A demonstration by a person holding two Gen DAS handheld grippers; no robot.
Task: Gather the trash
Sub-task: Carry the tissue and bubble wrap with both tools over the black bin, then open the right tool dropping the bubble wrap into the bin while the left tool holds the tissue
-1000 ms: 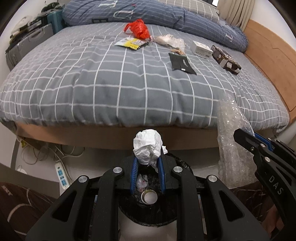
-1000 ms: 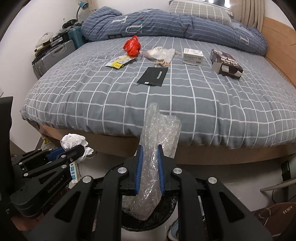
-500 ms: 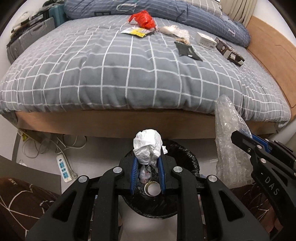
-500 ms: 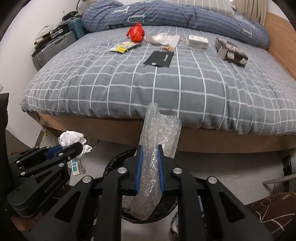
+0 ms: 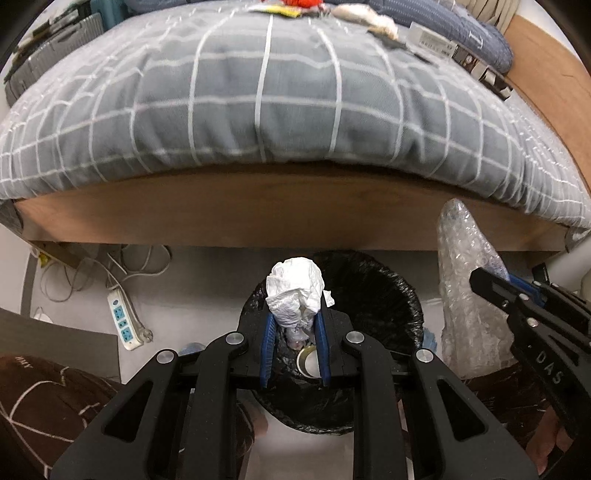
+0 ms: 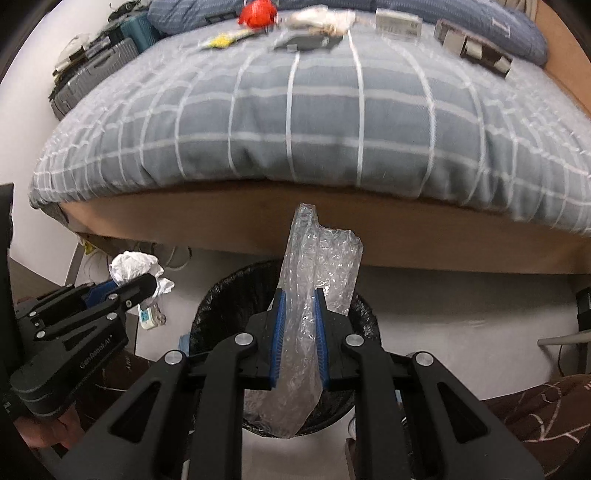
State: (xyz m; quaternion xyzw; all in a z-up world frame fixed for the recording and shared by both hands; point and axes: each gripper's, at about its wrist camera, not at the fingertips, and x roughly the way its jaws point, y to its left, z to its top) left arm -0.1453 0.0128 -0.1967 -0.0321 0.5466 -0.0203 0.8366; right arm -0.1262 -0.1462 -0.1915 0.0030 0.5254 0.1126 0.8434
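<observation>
My left gripper (image 5: 294,322) is shut on a crumpled white paper wad (image 5: 294,291) and holds it over the black-lined trash bin (image 5: 373,291) on the floor. My right gripper (image 6: 298,300) is shut on a sheet of clear bubble wrap (image 6: 314,273) that hangs down into the same bin (image 6: 229,295). The left gripper (image 6: 122,291) with the wad (image 6: 133,266) shows at the left of the right wrist view. The right gripper (image 5: 495,286) with the bubble wrap (image 5: 461,280) shows at the right of the left wrist view. A tin lid (image 5: 308,363) lies inside the bin.
The bed (image 5: 258,110) with a grey checked cover stands just behind the bin, its wooden frame (image 5: 288,210) close. On it lie a red bag (image 6: 256,13), wrappers and small boxes (image 6: 397,22). A power strip (image 5: 123,325) with cables lies on the floor at left. Suitcases (image 6: 96,70) stand far left.
Both grippers have dropped lower and moved closer to the bed edge, over the bin. Both still hold their trash.
</observation>
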